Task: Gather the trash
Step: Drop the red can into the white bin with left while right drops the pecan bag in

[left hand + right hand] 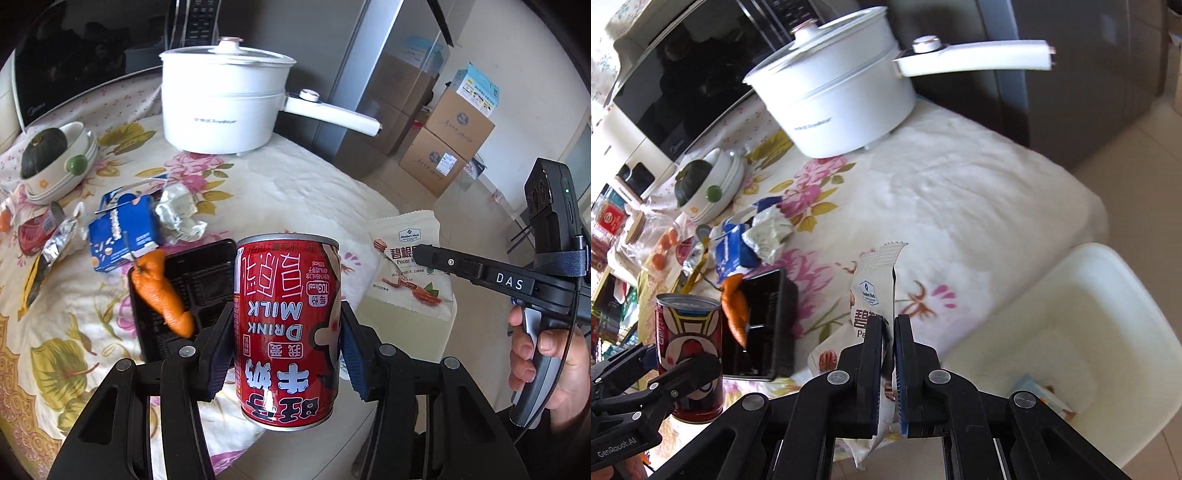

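My left gripper [286,343] is shut on a red milk-drink can [288,328], held upside down above the table's front edge; the same can [689,354] shows at lower left in the right wrist view. My right gripper [890,328] is shut on a white pecan snack wrapper [873,291], pinched thin between the pads, and that wrapper [410,266] hangs near a white bin [1071,332] beside the table. On the floral tablecloth lie a black plastic tray [192,284] with an orange peel [162,291], a blue carton [123,232], crumpled paper [179,214] and foil scraps [59,243].
A white electric pot [221,99] with a long handle stands at the back of the table, a microwave [74,55] behind it. Stacked bowls with a dark squash [55,158] sit at left. Cardboard boxes [447,140] stand on the floor. A hand [543,354] holds the right gripper's grip.
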A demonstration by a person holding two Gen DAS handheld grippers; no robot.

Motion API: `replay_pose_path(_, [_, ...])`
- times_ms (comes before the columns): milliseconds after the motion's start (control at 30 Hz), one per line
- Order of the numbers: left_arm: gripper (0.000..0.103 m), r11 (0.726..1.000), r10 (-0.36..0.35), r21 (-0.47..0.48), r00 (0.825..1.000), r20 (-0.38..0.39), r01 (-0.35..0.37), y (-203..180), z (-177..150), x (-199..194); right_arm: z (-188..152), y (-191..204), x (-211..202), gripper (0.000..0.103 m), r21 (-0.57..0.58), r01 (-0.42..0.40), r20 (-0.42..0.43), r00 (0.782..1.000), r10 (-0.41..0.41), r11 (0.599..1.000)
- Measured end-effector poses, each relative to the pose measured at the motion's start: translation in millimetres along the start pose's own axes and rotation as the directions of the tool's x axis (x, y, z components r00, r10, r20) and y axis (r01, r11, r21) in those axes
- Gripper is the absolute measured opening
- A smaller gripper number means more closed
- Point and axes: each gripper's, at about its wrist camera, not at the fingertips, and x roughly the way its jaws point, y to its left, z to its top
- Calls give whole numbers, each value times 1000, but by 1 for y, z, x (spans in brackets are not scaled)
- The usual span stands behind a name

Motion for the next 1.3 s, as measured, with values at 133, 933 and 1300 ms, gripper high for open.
replay_pose_path(133, [55, 998, -50, 48, 999, -15, 51, -39, 5, 18, -5, -39, -17, 7, 49, 52, 15, 998, -53, 997])
replay_pose_path(933, [87, 966, -29, 253, 997, -75, 47, -153, -7, 119, -38, -167, -51, 9, 193, 240, -52, 971, -235, 951])
replay_pose_path(1300, [89, 973, 30, 229, 998, -61, -16, -110, -10, 80, -33, -152, -41, 10, 156, 256, -58, 967, -250, 954])
